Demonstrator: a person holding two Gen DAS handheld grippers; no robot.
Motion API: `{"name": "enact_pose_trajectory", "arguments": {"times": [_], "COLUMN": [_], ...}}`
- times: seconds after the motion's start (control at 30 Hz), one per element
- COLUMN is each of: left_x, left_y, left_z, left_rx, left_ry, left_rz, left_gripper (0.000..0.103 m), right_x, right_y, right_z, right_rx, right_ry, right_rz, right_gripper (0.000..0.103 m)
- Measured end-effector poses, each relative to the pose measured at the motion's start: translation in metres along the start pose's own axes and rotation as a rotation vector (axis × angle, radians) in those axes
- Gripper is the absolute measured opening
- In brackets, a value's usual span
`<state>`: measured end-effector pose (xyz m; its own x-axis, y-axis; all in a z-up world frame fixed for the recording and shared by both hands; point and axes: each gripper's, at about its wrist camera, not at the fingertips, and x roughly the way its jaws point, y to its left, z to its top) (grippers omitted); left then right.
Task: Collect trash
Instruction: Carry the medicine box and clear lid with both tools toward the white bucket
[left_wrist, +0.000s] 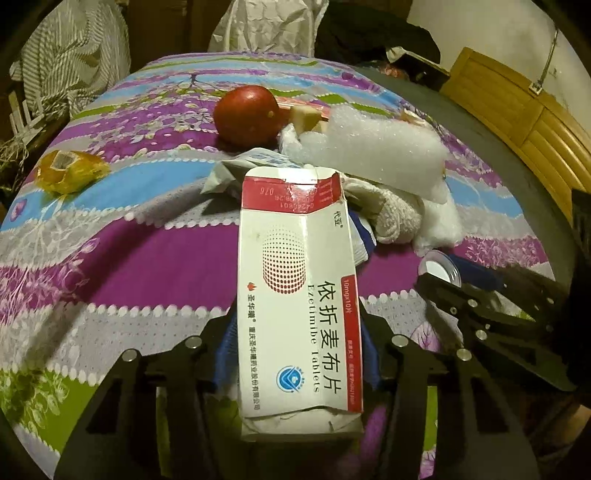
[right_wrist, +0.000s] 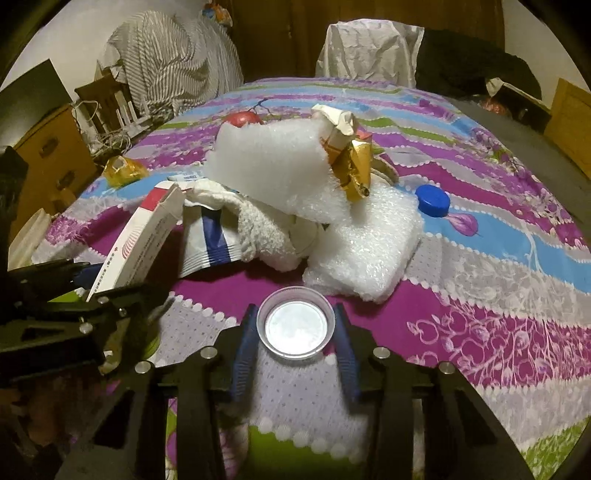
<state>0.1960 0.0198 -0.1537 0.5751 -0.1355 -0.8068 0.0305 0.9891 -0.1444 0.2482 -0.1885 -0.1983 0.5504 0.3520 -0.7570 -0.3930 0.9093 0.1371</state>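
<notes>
My left gripper (left_wrist: 299, 332) is shut on a white and red medicine box (left_wrist: 295, 295) and holds it above the patterned cloth. The box also shows in the right wrist view (right_wrist: 136, 240), next to the left gripper (right_wrist: 110, 295). My right gripper (right_wrist: 295, 328) is shut on a clear plastic lid (right_wrist: 295, 325), with a blue pad on either side of it. The lid shows in the left wrist view (left_wrist: 441, 267) too. Ahead lies a trash pile: white foam sheets (right_wrist: 273, 166), a crumpled gold wrapper (right_wrist: 354, 166), a white cloth (right_wrist: 258, 229) and a blue-striped packet (right_wrist: 207, 243).
A red apple (left_wrist: 245, 114) and a yellow wrapper (left_wrist: 70, 170) lie on the cloth-covered table (left_wrist: 110, 258). A blue bottle cap (right_wrist: 432, 201) lies to the right of the pile. Wooden furniture (left_wrist: 517, 122) stands at the right, chairs with draped fabric (right_wrist: 369, 51) behind.
</notes>
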Motion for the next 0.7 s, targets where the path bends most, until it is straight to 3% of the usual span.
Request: {"name": "enact_pose_trajectory", "arguments": {"times": [0.2,0.47,0.7], "left_x": [-0.042,-0.136,-0.194], "left_y": [-0.001,-0.018,-0.027], "left_z": [-0.013,-0.021,-0.033], "left_rx": [0.012,0.054,0.056], "left_ry": [-0.106,-0.355,-0.518], "left_rz": [0.033,0.080,0.124], "left_gripper": [0.051,0.051,0.052], "right_x": [-0.059,-0.165,-0.245], "right_y": [0.013,0.031,0.048], "right_z": [-0.017,-0.021,-0.031], "right_rx": [0.005,-0.010,-0.028], "right_ry": [-0.147,-0.429,-0.623], "right_rz": [-0.008,-0.092,-0.167], "right_gripper": [0.042,0.042,0.042]}}
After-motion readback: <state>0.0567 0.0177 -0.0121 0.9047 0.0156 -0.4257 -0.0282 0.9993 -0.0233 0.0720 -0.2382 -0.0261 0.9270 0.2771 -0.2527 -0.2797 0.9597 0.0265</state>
